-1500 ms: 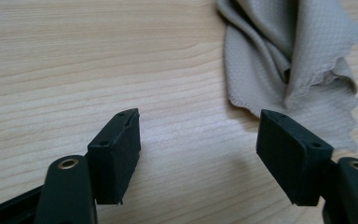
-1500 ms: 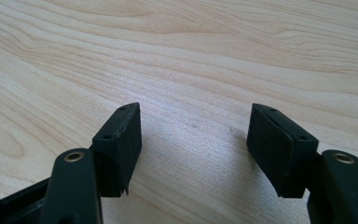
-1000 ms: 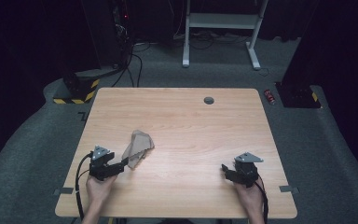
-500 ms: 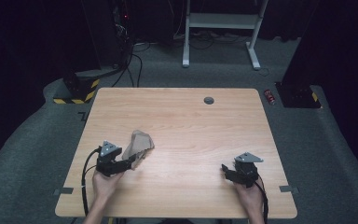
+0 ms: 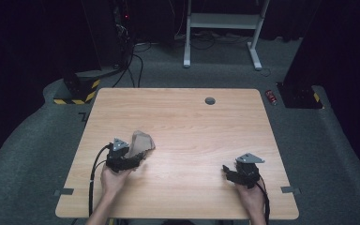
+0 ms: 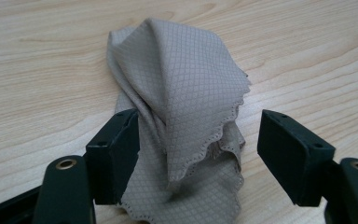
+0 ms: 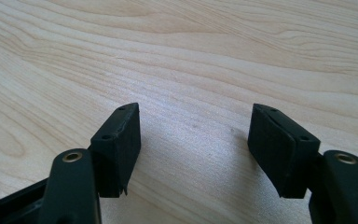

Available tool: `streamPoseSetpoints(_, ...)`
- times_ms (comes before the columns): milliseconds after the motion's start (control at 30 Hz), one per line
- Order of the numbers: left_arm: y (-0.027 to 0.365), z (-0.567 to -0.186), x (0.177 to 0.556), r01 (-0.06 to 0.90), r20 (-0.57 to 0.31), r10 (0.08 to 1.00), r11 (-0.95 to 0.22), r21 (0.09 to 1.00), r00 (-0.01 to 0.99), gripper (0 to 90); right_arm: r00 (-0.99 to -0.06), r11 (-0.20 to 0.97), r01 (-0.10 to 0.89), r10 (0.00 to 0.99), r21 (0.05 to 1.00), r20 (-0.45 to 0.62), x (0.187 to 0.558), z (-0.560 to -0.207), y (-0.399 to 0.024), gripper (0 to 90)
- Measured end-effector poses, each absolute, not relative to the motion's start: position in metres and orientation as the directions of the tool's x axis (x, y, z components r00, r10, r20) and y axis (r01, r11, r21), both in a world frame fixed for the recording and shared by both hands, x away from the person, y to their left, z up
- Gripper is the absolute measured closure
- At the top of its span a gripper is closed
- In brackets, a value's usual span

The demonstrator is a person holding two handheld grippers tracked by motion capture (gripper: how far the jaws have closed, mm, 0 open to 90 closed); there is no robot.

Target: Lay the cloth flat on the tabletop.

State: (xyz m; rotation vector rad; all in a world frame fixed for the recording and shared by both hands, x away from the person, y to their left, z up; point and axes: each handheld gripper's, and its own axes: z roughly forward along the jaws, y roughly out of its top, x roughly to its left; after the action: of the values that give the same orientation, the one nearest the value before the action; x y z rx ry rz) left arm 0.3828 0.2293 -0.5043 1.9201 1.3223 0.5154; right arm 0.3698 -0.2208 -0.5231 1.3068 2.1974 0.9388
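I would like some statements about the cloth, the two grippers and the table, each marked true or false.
1. The left gripper is open, with the beige cloth between its jaws. True.
2. The cloth lies flat and spread out. False: it is bunched and folded.
3. The right gripper holds a second cloth. False: it is open over bare wooden table.
4. The cloth lies on the person's left half of the table. True.

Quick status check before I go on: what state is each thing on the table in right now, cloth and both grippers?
Beige quilted-pattern cloth with scalloped edge: bunched and folded on the light wooden table, lying between the left jaws, not clamped.
Left gripper: open, jaws either side of the cloth.
Right gripper: open, holding nothing, bare wood between its jaws.
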Motion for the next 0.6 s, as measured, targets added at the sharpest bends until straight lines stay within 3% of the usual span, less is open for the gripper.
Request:
streamPoseSetpoints(300,0.219,-0.514,0.391,0.639,-0.053,0.922,-0.223,0.736,0.383,33.2,-0.476,0.334,0.6,0.879,0.727,-0.012,0.37,-0.523,-0.22,33.9)
streamPoseSetpoints(333,0.217,-0.516,0.392,0.643,-0.047,0.923,-0.229,0.731,0.383,38.7,-0.476,0.334,0.6,0.879,0.727,-0.012,0.37,-0.523,-0.22,33.9)
streamPoseSetpoints(600,0.217,-0.519,0.394,0.646,-0.024,0.926,-0.243,0.723,0.376,57.6,-0.479,0.337,0.597,0.878,0.728,-0.014,0.37,-0.523,-0.22,34.1)
